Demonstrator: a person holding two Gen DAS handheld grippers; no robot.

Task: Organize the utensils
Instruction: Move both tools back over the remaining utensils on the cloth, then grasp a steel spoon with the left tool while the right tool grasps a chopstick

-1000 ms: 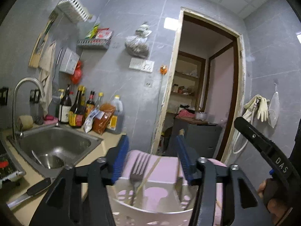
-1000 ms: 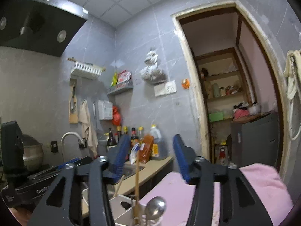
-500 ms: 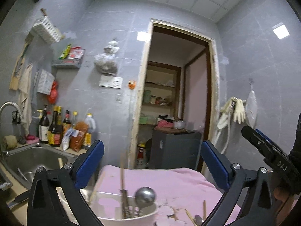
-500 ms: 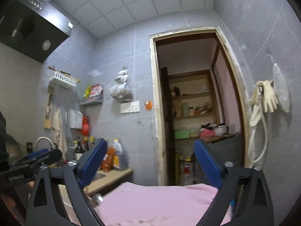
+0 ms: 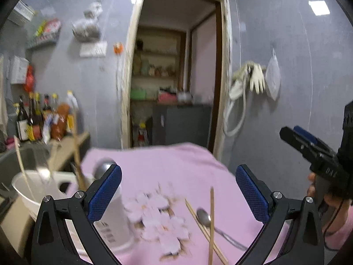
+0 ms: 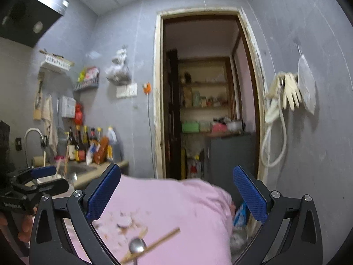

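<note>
My left gripper (image 5: 177,183) stands wide open over the pink cloth (image 5: 176,165), with nothing between its blue pads. A metal spoon (image 5: 204,217) and loose wooden chopsticks (image 5: 211,220) lie on the cloth just ahead of it, right of centre. The white utensil holder (image 5: 42,187) sits at the lower left, with chopsticks and a spoon (image 5: 103,167) standing in it. My right gripper (image 6: 176,190) is also wide open and empty above the cloth (image 6: 176,201), where a spoon (image 6: 137,246) and a chopstick (image 6: 158,241) lie near the bottom edge. Each view shows the other gripper (image 5: 291,131) (image 6: 53,178) at its side.
A counter with a sink (image 6: 81,169), tap (image 6: 33,132) and sauce bottles (image 6: 88,148) runs along the left wall. An open doorway (image 6: 205,110) with shelves is straight ahead. Gloves and a hose (image 6: 284,92) hang on the right wall. A range hood (image 6: 28,15) sits upper left.
Both grippers went from half open around the holder's utensils to wide open. Both swung right, off the holder and over the pink cloth; the loose spoon and chopsticks came into view.
</note>
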